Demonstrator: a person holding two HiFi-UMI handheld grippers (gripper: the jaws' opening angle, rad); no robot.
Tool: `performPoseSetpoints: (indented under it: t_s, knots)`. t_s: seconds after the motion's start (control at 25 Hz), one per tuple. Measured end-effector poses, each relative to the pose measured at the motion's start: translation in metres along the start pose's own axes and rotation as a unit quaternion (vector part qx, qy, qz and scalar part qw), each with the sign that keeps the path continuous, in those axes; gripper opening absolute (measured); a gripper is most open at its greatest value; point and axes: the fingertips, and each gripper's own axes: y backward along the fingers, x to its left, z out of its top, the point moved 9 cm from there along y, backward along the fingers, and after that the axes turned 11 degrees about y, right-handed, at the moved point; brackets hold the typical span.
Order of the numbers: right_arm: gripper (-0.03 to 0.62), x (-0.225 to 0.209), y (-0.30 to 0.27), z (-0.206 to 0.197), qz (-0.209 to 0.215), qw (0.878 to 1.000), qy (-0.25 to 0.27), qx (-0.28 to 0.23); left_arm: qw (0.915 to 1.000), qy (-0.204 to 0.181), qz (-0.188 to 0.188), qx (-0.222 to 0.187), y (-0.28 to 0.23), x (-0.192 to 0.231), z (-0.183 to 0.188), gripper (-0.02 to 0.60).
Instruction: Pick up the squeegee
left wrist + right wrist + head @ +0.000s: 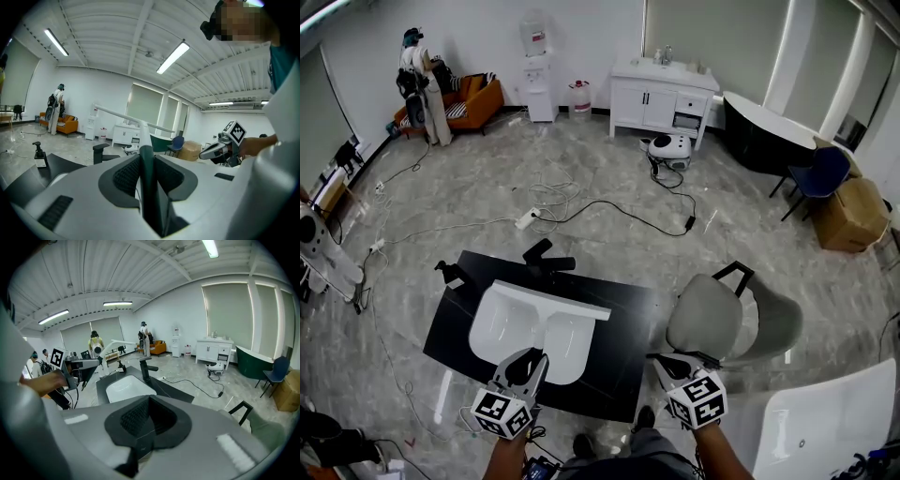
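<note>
Black rectangular countertop (619, 323): a white moulded sink basin (502, 323) is set into it, with a black faucet (546, 261) at the far edge.
White T-shaped squeegee (553, 298): it is seen over the basin, in front of the faucet, and is judged to be lifted clear of it.
Long axis: the blade bar lies crosswise, left to right in the head view. The stem, dark where it is gripped, runs from the blade's middle back toward the person.
Left gripper (532, 356): it is clamped on the squeegee's stem and pointed away from the person.
Right gripper (673, 364): its jaws are closed together on nothing, near the countertop's near right corner.
Step in hand: the pick-up is judged almost done. The stem should be held centred in the pads and the blade level, so the wide bar is not levered round or knocked on the faucet.
</note>
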Motion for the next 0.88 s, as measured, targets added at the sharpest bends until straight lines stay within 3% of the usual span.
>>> performPoseSetpoints:
  t_s: [0.68,0.88]
  knots:
    - [0.009,0.012,-0.004,0.001,0.016,1.0,0.004,0.002,0.9997,0.018,0.017,-0.003,0.019,0.014,-0.011,0.097]
    - [0.008,0.019,-0.013,0.007,0.033,0.999,0.023,-0.008,0.9989,0.044,0.01,0.011,0.011,0.026,-0.02,0.097]
